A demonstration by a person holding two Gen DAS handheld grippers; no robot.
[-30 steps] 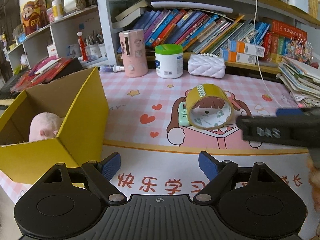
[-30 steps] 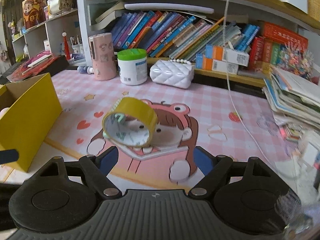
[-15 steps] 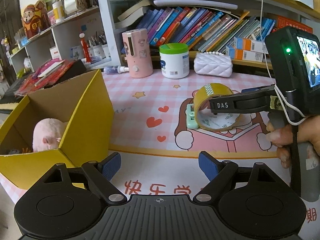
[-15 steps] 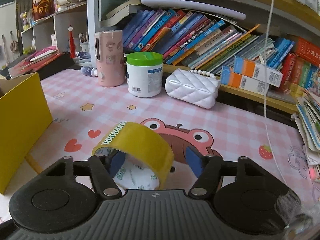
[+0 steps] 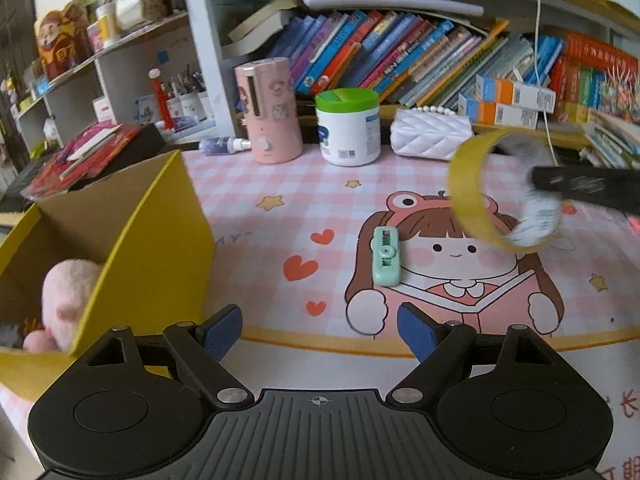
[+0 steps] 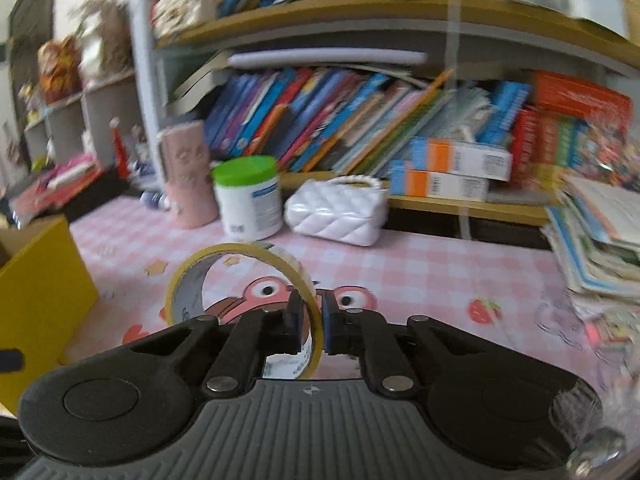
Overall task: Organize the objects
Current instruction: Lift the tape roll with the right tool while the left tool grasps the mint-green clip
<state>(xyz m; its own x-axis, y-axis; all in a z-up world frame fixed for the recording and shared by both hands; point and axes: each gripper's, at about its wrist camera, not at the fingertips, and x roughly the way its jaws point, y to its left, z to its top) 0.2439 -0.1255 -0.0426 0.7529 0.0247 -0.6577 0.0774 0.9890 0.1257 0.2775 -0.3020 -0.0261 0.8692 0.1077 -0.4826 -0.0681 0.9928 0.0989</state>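
- The right gripper (image 6: 311, 320) has just closed its fingers (image 6: 295, 316) on the wall of the light, stiff yellow tape roll (image 6: 224, 280).
- The left gripper (image 5: 320, 326) hangs with fingers spread, empty; the small mint-green plastic tape dispenser (image 5: 386, 255) at twelve o'clock suits a pinch across its narrow sides.

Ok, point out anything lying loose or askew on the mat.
The mint-green correction tape lies alone on the mat, outside the yellow box. The tape roll hangs tilted, its wall pinched by the right gripper.
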